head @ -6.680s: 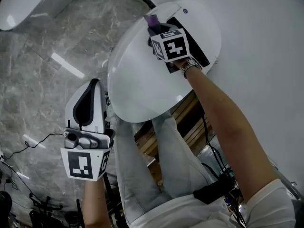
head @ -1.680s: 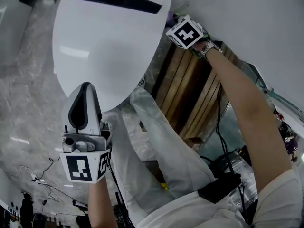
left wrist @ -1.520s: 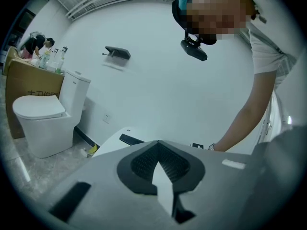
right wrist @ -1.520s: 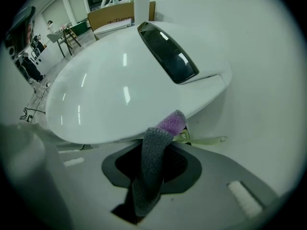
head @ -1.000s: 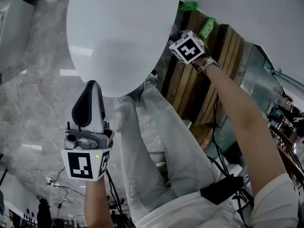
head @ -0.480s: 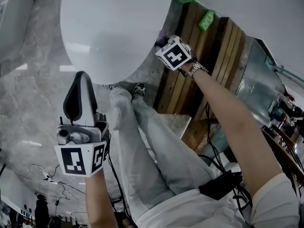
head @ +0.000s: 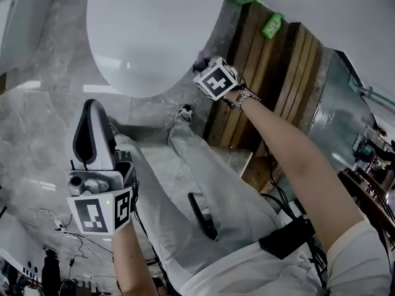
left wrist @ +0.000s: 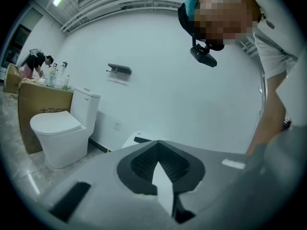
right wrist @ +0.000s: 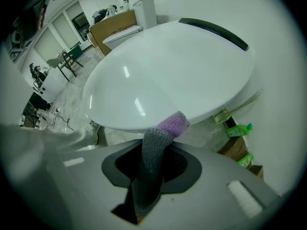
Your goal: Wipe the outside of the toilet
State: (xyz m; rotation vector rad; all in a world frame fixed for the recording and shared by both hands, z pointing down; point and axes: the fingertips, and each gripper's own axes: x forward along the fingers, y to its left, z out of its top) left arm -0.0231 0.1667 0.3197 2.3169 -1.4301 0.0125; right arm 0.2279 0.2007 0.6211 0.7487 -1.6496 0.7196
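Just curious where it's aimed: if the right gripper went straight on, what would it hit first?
The right gripper, jaws shut on a grey knitted cloth with a purple tip, would press that tip against the rim of the glossy white toilet; they look nearly touching, though depth is unclear.

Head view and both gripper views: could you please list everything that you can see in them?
toilet: one, white, lid down, close ahead.
cloth: one, grey with purple tip, at that toilet's edge.
second toilet: one, white, by the far wall.
bottles: two, green, at the wooden pallet.
floor: one, grey marble, underfoot.
right gripper: one, grey, shut on cloth.
left gripper: one, grey, shut, empty, lower left of head view.
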